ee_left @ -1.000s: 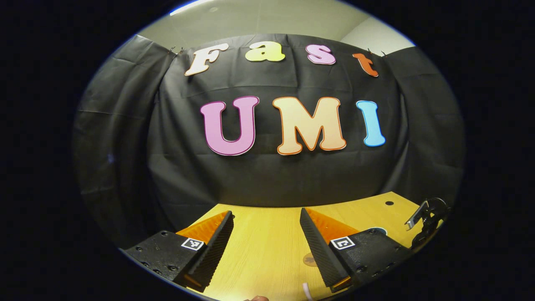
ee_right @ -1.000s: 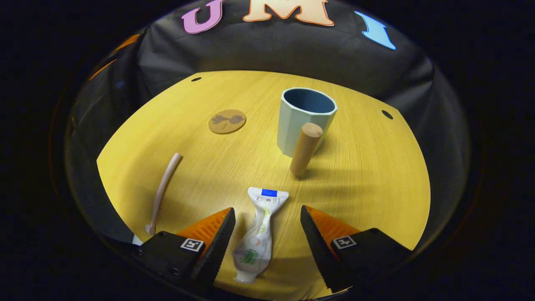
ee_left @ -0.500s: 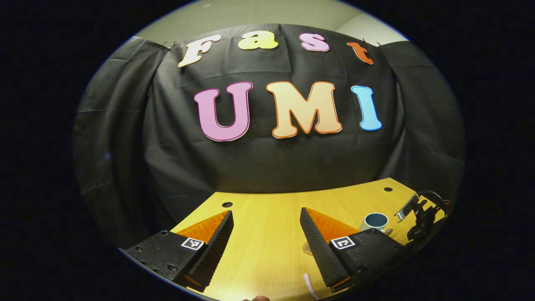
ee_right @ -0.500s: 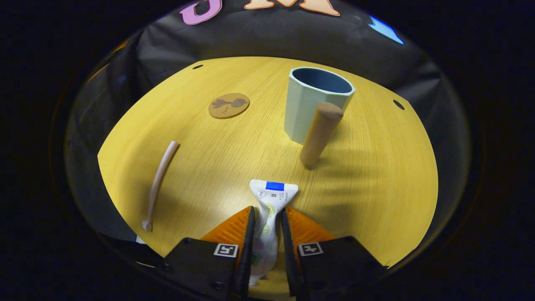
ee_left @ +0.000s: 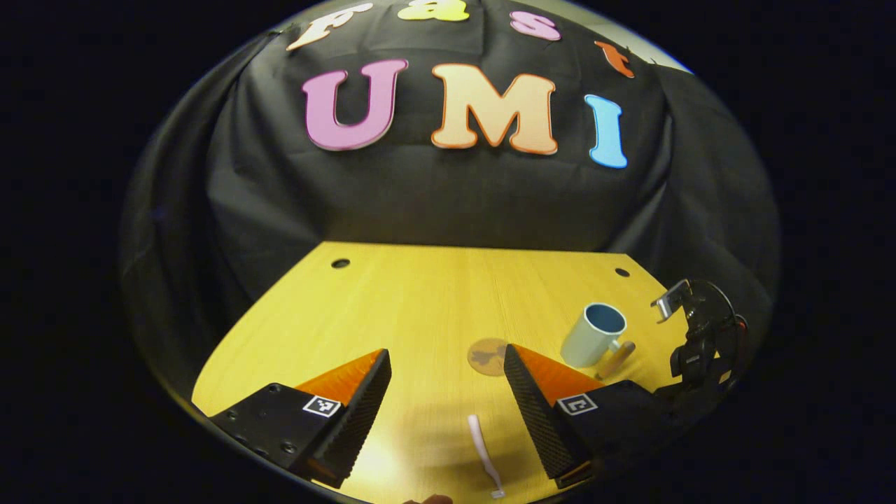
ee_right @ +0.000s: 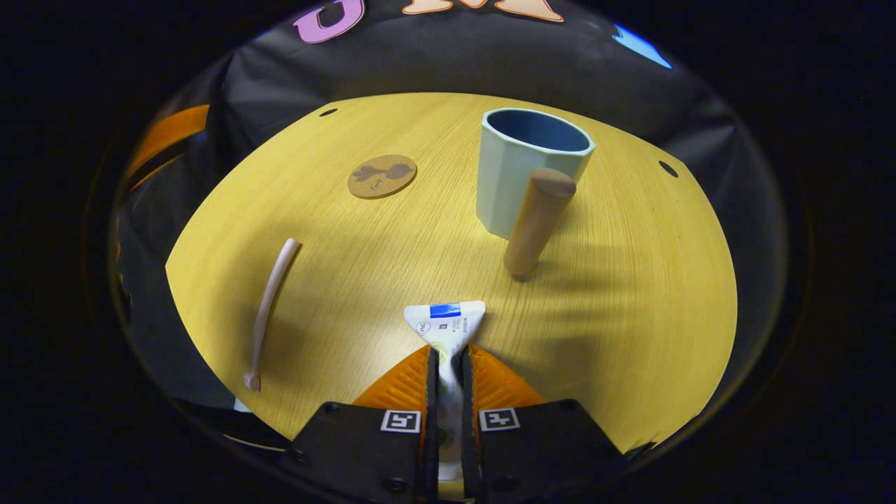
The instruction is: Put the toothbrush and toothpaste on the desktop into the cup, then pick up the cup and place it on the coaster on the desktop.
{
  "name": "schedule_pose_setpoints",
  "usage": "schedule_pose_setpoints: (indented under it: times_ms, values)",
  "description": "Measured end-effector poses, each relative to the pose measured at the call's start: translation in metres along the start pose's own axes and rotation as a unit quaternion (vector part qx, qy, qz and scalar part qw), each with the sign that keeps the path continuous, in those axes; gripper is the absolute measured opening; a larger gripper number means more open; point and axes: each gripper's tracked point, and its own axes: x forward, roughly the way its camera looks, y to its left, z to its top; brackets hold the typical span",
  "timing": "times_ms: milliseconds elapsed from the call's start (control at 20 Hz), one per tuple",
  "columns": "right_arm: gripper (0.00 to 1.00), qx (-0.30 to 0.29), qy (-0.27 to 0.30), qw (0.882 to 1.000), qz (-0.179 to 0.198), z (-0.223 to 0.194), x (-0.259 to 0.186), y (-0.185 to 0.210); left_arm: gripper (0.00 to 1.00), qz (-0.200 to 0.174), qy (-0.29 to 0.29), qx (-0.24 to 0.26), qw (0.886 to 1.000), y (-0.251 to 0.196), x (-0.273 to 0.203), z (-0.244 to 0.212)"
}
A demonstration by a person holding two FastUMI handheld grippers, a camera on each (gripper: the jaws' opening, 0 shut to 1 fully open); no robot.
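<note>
In the right gripper view my right gripper is shut on the white toothpaste tube, whose flat crimped end sticks out ahead of the fingers. Beyond it stands the pale blue cup with a wooden handle. The round brown coaster lies to the cup's left. A pale pink toothbrush lies at the left. In the left gripper view my left gripper is open above the yellow desktop, with the toothbrush between its fingers and lower. The coaster, the cup and the right gripper's body are to its right.
The desktop has small dark holes near its far corners. Black cloth hangs right behind the far edge. The left gripper's body shows at the left edge of the right gripper view.
My right gripper closed on the toothpaste tube and squeezed it thin. My left gripper tilted downward, bringing the desktop, toothbrush, coaster and cup into its view.
</note>
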Motion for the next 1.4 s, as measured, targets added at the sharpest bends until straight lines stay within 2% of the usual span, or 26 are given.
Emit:
schedule_pose_setpoints:
  times_ms: [150,300,400,600,800,950,1050,1100,1150,1200,1250,1400]
  values:
    - [0.16,0.000,-0.002,1.000,0.001,0.001,-0.001,0.000,0.95,-0.011,0.087,-0.010,0.996,-0.008,0.009,-0.044]
    - [0.16,0.001,-0.005,1.000,0.002,0.000,0.000,0.000,0.95,-0.010,0.172,-0.037,0.984,-0.011,0.014,-0.084]
    - [0.16,0.002,-0.007,1.000,0.003,0.001,0.000,0.000,0.96,-0.009,0.208,-0.055,0.976,-0.012,0.016,-0.101]
    - [0.16,0.002,-0.009,1.000,0.008,0.001,-0.001,0.000,0.96,0.005,0.256,-0.043,0.966,-0.008,0.020,-0.125]
    - [0.16,0.000,-0.009,1.000,0.014,0.000,0.000,0.001,0.96,0.003,0.301,-0.034,0.953,-0.013,0.028,-0.145]
    - [0.16,0.002,-0.009,1.000,0.017,0.000,-0.001,0.001,0.96,0.014,0.326,-0.021,0.945,-0.011,0.030,-0.152]
    - [0.16,0.002,-0.009,1.000,0.020,0.000,0.000,0.001,0.95,0.018,0.330,-0.003,0.944,-0.010,0.037,-0.153]
    - [0.16,0.003,-0.009,1.000,0.022,-0.001,0.000,0.001,0.95,0.021,0.345,0.007,0.938,-0.009,0.035,-0.156]
    - [0.16,0.004,-0.009,1.000,0.024,0.000,0.001,0.000,0.95,0.018,0.343,0.012,0.939,-0.011,0.038,-0.153]
    - [0.16,0.006,-0.008,1.000,0.026,0.000,0.000,0.000,0.94,0.017,0.361,0.018,0.932,-0.012,0.037,-0.156]
    - [0.16,0.007,-0.008,1.000,0.028,0.000,0.000,0.000,0.92,0.019,0.364,0.017,0.931,-0.012,0.038,-0.155]
    - [0.16,0.007,-0.007,0.999,0.032,0.000,0.000,0.000,0.87,0.025,0.396,0.008,0.918,-0.014,0.038,-0.155]
